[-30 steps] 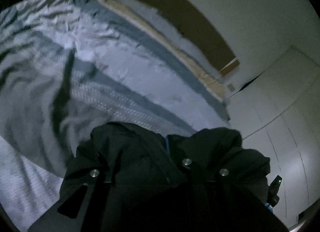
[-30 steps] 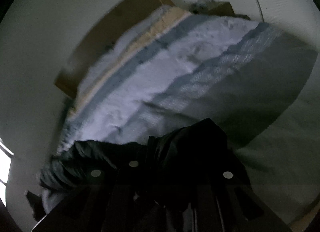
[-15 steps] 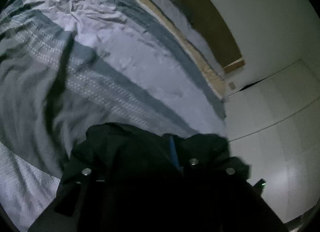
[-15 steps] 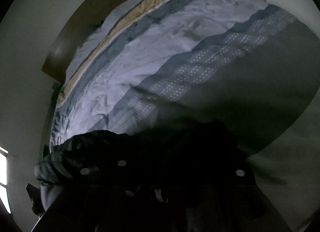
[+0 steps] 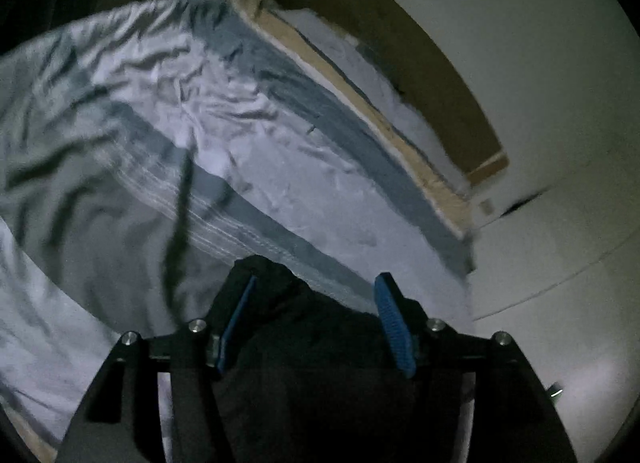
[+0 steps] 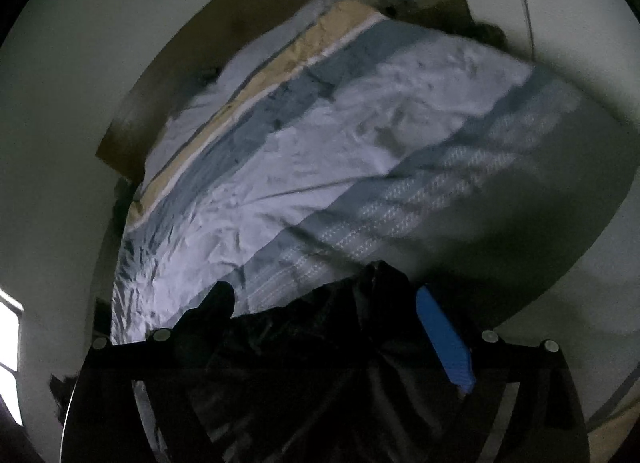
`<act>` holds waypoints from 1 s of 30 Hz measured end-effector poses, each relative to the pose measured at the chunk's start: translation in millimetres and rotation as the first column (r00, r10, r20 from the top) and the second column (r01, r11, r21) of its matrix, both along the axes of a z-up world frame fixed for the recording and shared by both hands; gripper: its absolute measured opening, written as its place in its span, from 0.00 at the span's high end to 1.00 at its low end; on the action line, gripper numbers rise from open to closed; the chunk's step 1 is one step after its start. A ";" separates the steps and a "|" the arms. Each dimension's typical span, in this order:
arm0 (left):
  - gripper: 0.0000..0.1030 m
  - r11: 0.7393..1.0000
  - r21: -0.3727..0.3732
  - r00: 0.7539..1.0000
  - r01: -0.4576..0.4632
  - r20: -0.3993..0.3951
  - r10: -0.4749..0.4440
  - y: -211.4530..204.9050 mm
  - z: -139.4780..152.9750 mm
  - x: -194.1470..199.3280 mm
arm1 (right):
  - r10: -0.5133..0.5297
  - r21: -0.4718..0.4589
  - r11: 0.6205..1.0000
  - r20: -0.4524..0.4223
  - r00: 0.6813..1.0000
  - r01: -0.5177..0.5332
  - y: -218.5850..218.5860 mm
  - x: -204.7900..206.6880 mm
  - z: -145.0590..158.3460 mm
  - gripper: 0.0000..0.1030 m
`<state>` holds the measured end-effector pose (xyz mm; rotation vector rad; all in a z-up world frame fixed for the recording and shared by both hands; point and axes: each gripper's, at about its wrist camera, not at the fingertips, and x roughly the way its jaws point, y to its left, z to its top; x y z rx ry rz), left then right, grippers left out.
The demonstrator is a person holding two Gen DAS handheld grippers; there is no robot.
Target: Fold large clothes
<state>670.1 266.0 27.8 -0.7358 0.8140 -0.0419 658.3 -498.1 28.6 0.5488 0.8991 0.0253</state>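
A black garment (image 5: 312, 327) lies bunched between the fingers of my left gripper (image 5: 316, 303), whose blue pads (image 5: 390, 323) now stand wide apart, so it is open. In the right wrist view the same dark garment (image 6: 328, 343) drapes over my right gripper (image 6: 332, 315). Its right blue pad (image 6: 444, 343) shows clear of the cloth and the left finger is hidden under it; the jaws stand apart. Both grippers hover over a bed with a striped cover (image 5: 280, 167).
The bed's cover (image 6: 320, 183) has white, grey-blue and tan stripes and is wrinkled. A brown headboard (image 5: 400, 47) runs along the white wall. A dark cord-like strip (image 5: 180, 223) hangs in front of the left camera. A window (image 6: 8, 335) shows at far left.
Both grippers were shut on the black garment; now both have opened, blue pads showing. The garment has dropped lower between the fingers. The cameras tilted back up.
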 end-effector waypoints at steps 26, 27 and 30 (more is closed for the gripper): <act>0.36 0.862 0.329 0.922 0.384 -0.174 -0.345 -276.3 -115.9 87.8 | 0.314 -0.330 0.888 -0.070 0.947 -0.319 219.3 53.1 -96.5 0.10; 0.35 0.862 0.331 0.922 0.385 -0.179 -0.343 -277.1 -120.7 93.3 | 0.312 -0.325 0.891 -0.075 0.947 -0.319 218.3 59.3 -101.8 0.09; 0.34 0.869 0.304 0.919 0.390 -0.189 -0.346 -269.9 -132.9 107.2 | 0.318 -0.310 0.892 -0.091 0.944 -0.330 216.8 74.8 -114.0 0.09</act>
